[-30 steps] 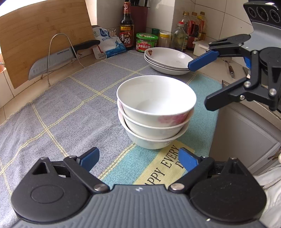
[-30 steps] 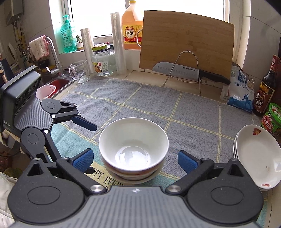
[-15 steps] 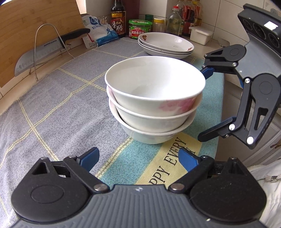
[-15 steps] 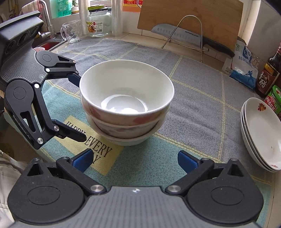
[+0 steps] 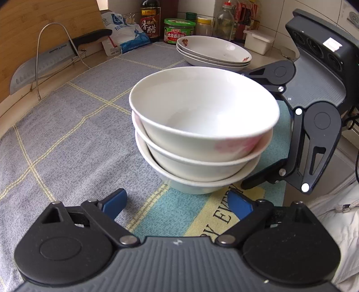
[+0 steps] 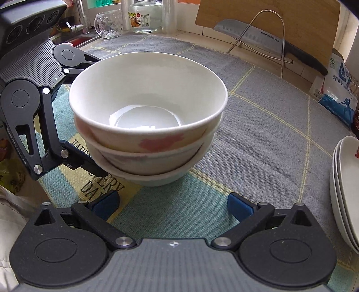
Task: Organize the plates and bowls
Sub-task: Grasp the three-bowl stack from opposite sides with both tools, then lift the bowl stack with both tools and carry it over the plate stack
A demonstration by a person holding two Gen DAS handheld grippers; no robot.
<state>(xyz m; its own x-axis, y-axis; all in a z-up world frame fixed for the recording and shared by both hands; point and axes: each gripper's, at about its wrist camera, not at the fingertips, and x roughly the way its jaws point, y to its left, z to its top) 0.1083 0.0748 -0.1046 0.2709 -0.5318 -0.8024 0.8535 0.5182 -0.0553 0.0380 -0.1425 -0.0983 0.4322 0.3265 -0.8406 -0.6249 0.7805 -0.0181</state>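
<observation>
Left wrist view: counter (image 5: 264,51) under a grey checked cloth (image 5: 74,139) with yellow lines, teal and yellow band at the near edge. Bamboo cutting board (image 5: 44,29) upright at the far left, wire rack (image 5: 48,56) in front of it carrying a cleaver (image 5: 44,67) with a black handle.

Stack of three white bowls (image 5: 202,132) nested at the near edge of the cloth, upright, pink floral print on the top bowl's outer wall. Stack of three shallow white plates (image 5: 213,52) farther back, well apart from the bowls, small red motif on the rim. Behind the plates: dark vinegar bottle (image 5: 149,20), green-lidded tin (image 5: 178,30), white and blue bag (image 5: 124,33), further jars and bottles, labels unreadable.

Left gripper (image 5: 177,202) just short of the bowl stack, jaws wide apart, blue pads clear of the bowls, nothing between them. Right gripper (image 5: 251,134) on the right side of the stack, one finger behind the top rim and one beside the bottom bowl; contact not determinable from this view.

Right wrist view: same bowl stack (image 6: 148,121) straight ahead of the right gripper (image 6: 172,204), jaws wide apart, pads near the base of the stack but not touching it. Left gripper (image 6: 89,116) flanking the stack on the left, fingertips hidden behind the bowls. Plates (image 6: 346,193) at the right edge. Glass mug (image 6: 110,24) and jar (image 6: 144,16) at the back left beside the sink.
</observation>
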